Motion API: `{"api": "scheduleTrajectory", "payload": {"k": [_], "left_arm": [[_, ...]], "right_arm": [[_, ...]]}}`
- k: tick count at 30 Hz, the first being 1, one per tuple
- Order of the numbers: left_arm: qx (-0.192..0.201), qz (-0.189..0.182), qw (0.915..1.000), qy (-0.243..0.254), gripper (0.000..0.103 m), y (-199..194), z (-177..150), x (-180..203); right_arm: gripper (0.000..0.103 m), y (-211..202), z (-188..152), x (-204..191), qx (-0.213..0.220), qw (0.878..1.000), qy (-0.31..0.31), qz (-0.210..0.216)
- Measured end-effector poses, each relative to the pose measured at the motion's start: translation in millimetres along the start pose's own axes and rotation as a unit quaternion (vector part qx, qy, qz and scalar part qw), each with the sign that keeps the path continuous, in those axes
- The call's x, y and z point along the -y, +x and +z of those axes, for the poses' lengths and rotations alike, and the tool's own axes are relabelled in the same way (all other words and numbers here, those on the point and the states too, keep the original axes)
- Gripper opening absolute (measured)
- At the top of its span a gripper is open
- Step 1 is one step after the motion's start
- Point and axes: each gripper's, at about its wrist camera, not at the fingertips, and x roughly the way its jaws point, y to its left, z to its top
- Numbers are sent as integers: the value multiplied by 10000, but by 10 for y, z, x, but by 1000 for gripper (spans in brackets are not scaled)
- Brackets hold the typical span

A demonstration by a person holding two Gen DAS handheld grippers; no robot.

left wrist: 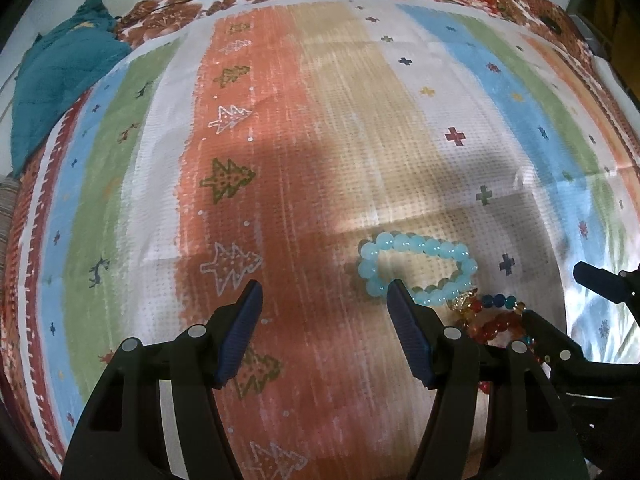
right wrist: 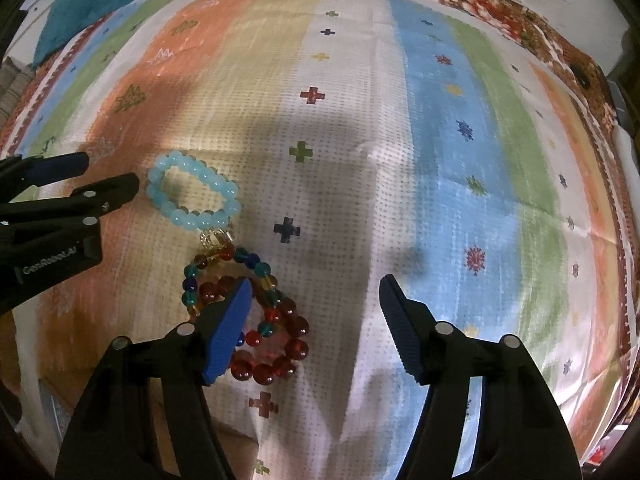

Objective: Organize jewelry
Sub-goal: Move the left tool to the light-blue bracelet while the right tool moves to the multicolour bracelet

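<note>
My left tongs (left wrist: 324,296) gape wide and hold nothing — the pale blue bead bracelet (left wrist: 416,268) lies on the striped cloth (left wrist: 360,120) just past the right finger's tip. My right tongs (right wrist: 316,292) are spread as wide and also empty; the red bracelet (right wrist: 272,344) and the multicolored bracelet (right wrist: 224,276) lie overlapped beside — partly behind — the left finger.
</note>
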Motion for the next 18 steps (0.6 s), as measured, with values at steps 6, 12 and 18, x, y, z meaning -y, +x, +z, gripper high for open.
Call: {"api": "scheduleTrajectory", "payload": {"k": [6, 12, 18], "left_arm": [[-66, -71, 9999, 30, 62, 89, 45, 1], [-125, -114, 9998, 104, 55, 187, 71, 17], [-197, -257, 9992, 230, 34, 247, 84, 63]], "right_arm": [[58, 88, 54, -40, -102, 9999, -75, 41], [50, 174, 82, -41, -191, 9997, -124, 72], [29, 197, 86, -76, -236, 9992, -183, 277]]}}
